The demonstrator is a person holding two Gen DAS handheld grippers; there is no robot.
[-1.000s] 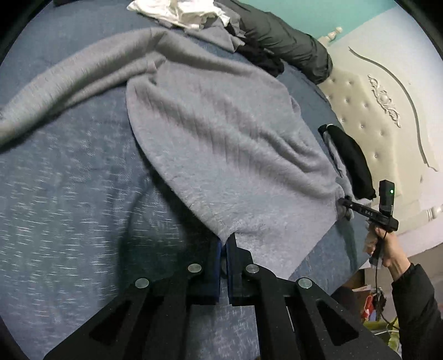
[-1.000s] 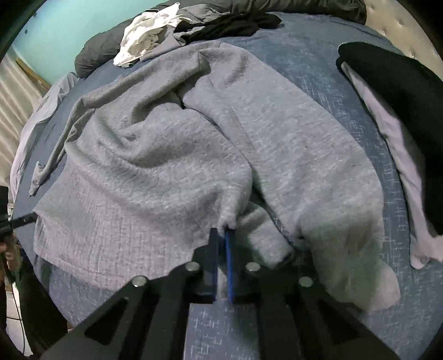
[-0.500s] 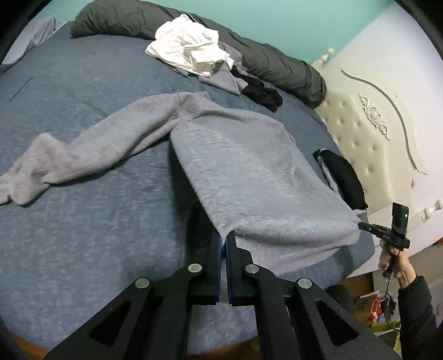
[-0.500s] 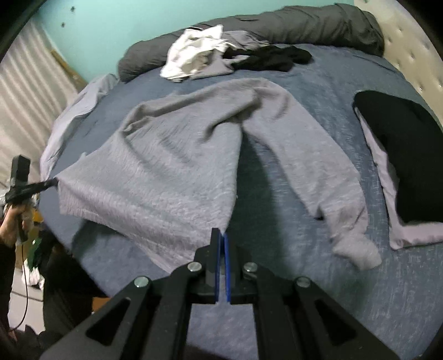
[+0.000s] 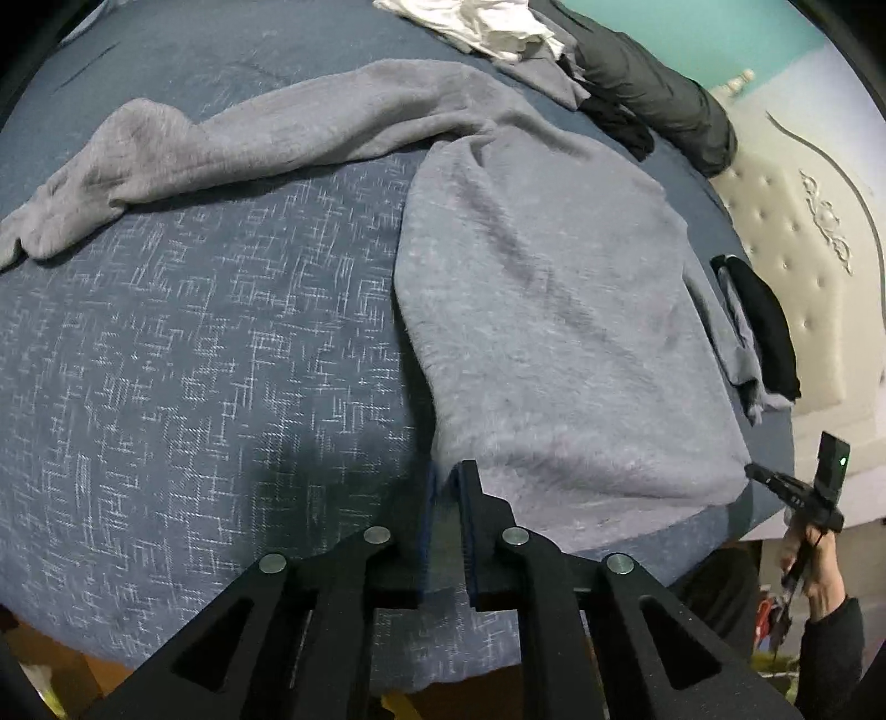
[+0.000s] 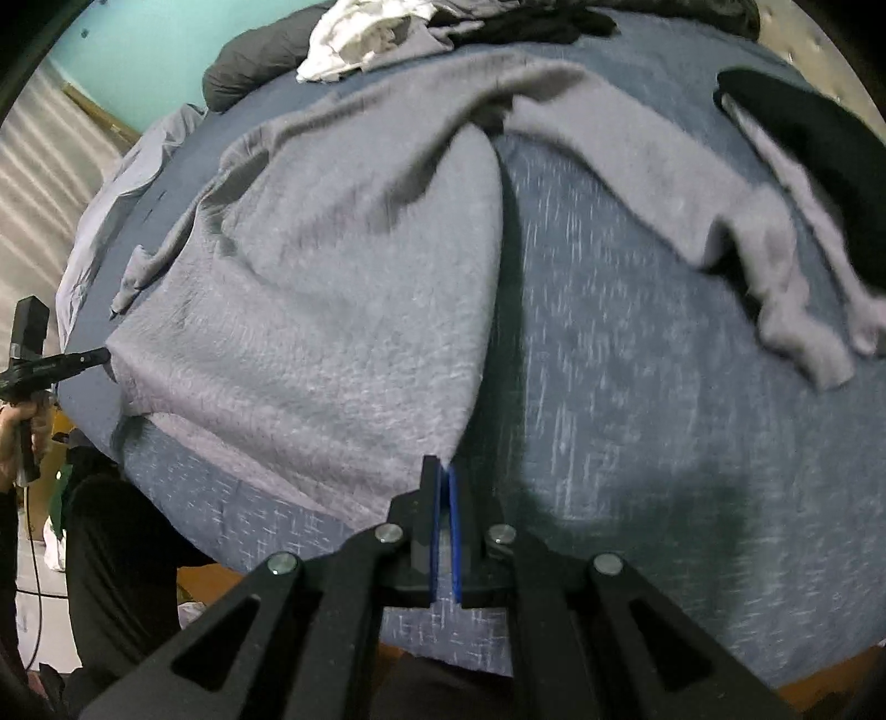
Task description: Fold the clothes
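A grey long-sleeved sweater (image 5: 554,310) lies spread on the blue bedspread (image 5: 194,360), sleeves out to both sides. My left gripper (image 5: 447,471) pinches one hem corner near the bed's front edge; its jaws stand slightly parted with cloth between them. My right gripper (image 6: 443,468) is shut on the other hem corner of the sweater (image 6: 332,310). Each gripper shows small in the other's view: the right gripper (image 5: 756,472) at the right, the left gripper (image 6: 99,354) at the left.
A folded black and grey garment (image 5: 764,327) lies by the tufted headboard (image 5: 803,232). A heap of white, grey and black clothes (image 5: 498,27) and a dark rolled duvet (image 5: 664,99) lie at the far side. The bed's front edge (image 6: 277,531) is close below me.
Both grippers have pulled the hem toward the bed's front edge and lowered it. The sweater went from bunched to lifted and stretched, and now lies flat with its sleeves spread.
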